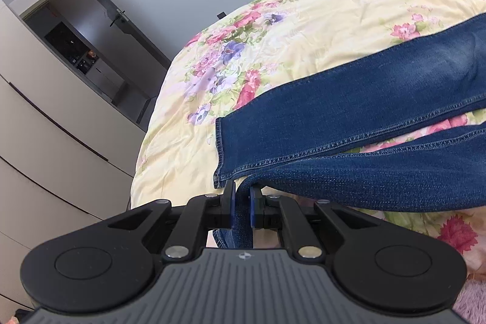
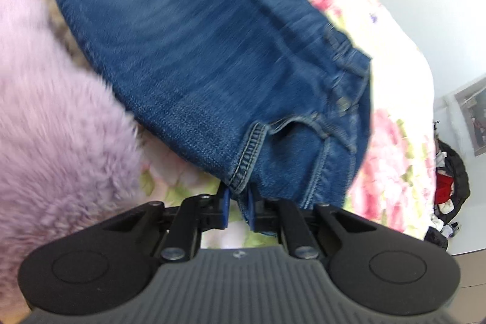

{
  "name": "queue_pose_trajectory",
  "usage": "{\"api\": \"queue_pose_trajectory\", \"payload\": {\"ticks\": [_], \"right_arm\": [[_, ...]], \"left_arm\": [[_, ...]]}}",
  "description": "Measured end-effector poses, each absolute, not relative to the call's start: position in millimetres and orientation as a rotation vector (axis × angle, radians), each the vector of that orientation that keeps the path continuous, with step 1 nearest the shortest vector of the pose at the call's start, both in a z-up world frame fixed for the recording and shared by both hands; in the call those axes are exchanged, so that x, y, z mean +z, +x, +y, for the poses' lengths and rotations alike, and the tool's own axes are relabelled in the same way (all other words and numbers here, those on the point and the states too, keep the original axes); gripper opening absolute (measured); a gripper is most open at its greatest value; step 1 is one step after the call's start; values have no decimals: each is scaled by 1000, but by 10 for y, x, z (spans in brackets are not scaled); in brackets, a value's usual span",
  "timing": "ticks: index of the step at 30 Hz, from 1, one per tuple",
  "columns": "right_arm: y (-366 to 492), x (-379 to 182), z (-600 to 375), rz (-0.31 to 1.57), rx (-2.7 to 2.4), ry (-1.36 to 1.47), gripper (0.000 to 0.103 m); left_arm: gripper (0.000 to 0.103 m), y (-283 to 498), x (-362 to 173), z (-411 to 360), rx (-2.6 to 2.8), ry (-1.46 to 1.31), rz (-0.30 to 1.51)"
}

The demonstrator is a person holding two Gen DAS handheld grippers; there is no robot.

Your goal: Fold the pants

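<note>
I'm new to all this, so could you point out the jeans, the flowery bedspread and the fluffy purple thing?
jeans (image 1: pixel 349 114): left wrist view, middle of the upper leg.
flowery bedspread (image 1: pixel 319 20): left wrist view, bare yellow patch.
fluffy purple thing (image 2: pixel 54 117): right wrist view, middle of its fur.

Left wrist view close over pants (image 1: pixel 364 99) hems, right's over waistband, sharing bed (image 1: pixel 334 5)

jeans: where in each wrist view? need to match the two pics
Left wrist: jeans run from right edge to centre, legs only, near hem pinched in left gripper.
Right wrist: fills upper centre, waistband end, clamped in right gripper.
Shared landmark: floral bedspread beneath.
</note>
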State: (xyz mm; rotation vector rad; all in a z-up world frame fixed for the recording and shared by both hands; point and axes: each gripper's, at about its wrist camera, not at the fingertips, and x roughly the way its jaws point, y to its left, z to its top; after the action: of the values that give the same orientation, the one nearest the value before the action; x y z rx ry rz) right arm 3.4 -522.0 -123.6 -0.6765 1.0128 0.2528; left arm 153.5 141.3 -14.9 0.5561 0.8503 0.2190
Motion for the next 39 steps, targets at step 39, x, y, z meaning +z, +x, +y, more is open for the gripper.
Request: {"api": "queue_pose_trajectory", "payload": {"ticks": [39], "right_arm": [[3497,-1659,-5179,1014,-147,-574,4]], "left_arm": [[25,4281,-1419,1157,285,756,999]]}}
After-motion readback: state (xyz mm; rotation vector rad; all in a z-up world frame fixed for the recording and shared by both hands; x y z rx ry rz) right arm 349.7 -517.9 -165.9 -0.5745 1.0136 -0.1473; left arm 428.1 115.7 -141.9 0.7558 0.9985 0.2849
